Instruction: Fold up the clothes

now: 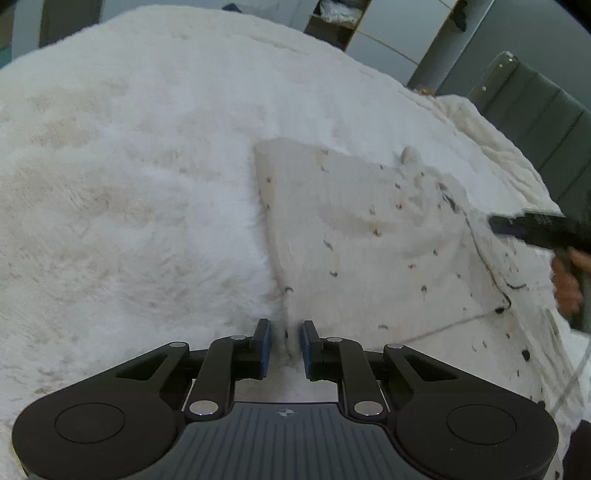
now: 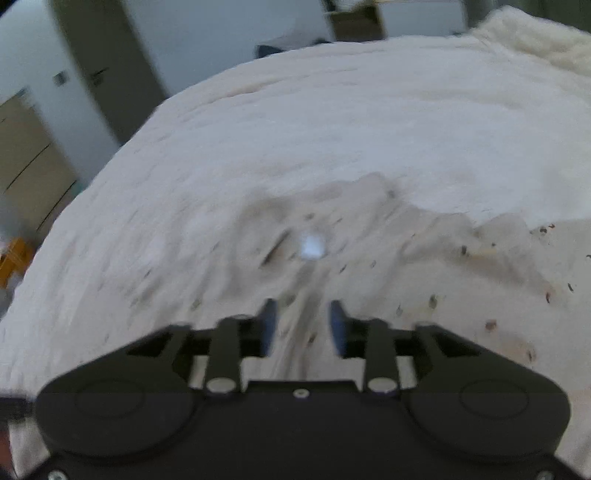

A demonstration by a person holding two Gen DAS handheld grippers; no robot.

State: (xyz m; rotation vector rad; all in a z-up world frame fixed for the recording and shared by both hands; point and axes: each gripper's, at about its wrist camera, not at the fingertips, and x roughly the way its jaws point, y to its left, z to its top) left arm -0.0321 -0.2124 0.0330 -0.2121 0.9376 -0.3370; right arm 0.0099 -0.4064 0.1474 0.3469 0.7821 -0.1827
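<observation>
A white garment [image 1: 369, 240] with small dark specks lies folded on a white fluffy blanket [image 1: 129, 166]. My left gripper [image 1: 286, 345] hovers low at the garment's near left corner. The raised cloth edge runs between its blue pads [image 1: 265, 347], and a gap shows on either side. The right gripper [image 1: 493, 225] reaches in from the right edge over the garment's far side, held by a hand [image 1: 569, 280]. The right wrist view is blurred. There the right gripper [image 2: 301, 325] stands open over the rumpled garment [image 2: 443, 295], with a ridge of cloth between its fingers and nothing clamped.
A cream knitted throw [image 1: 498, 147] [image 2: 535, 33] lies at the blanket's far right. Dark cabinet fronts [image 1: 535, 103] and a wooden shelf [image 1: 336, 26] stand beyond the bed. A grey door [image 2: 103, 66] and pale wall are off to the left.
</observation>
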